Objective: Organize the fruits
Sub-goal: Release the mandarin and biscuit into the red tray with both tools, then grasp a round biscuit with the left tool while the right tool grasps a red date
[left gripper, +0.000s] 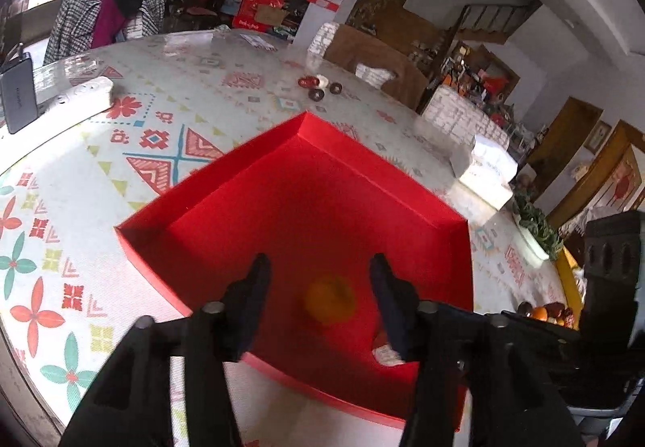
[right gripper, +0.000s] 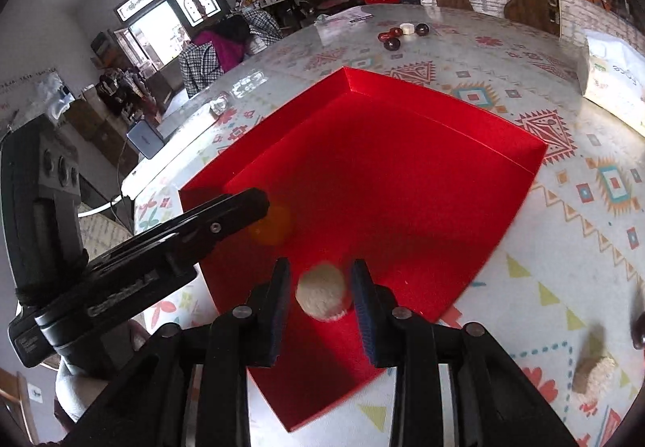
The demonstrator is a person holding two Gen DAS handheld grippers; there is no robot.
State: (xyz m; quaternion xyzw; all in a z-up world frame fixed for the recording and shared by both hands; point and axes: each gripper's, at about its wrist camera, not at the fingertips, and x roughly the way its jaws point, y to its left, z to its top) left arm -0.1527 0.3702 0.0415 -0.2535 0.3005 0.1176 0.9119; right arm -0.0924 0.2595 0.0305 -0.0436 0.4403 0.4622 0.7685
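The left claw (left gripper: pixel 318 277) is hanging over the red box (left gripper: pixel 322 180) with its jaws spread wide, and a blurred orange fruit (left gripper: pixel 329 303) is lying on the box floor between them, not gripped. The right claw (right gripper: pixel 320 285) is reaching over the same box with a pale, foam-wrapped fruit (right gripper: pixel 321 295) sitting between its narrowed jaws; whether the pads are pressing it is hard to tell. On the patterned desk (right gripper: pixel 524 245) a white pack (right gripper: pixel 612 80) is showing partial lettering, too distorted to read. Dark fruits (right gripper: pixel 403 35) are lying at the far edge.
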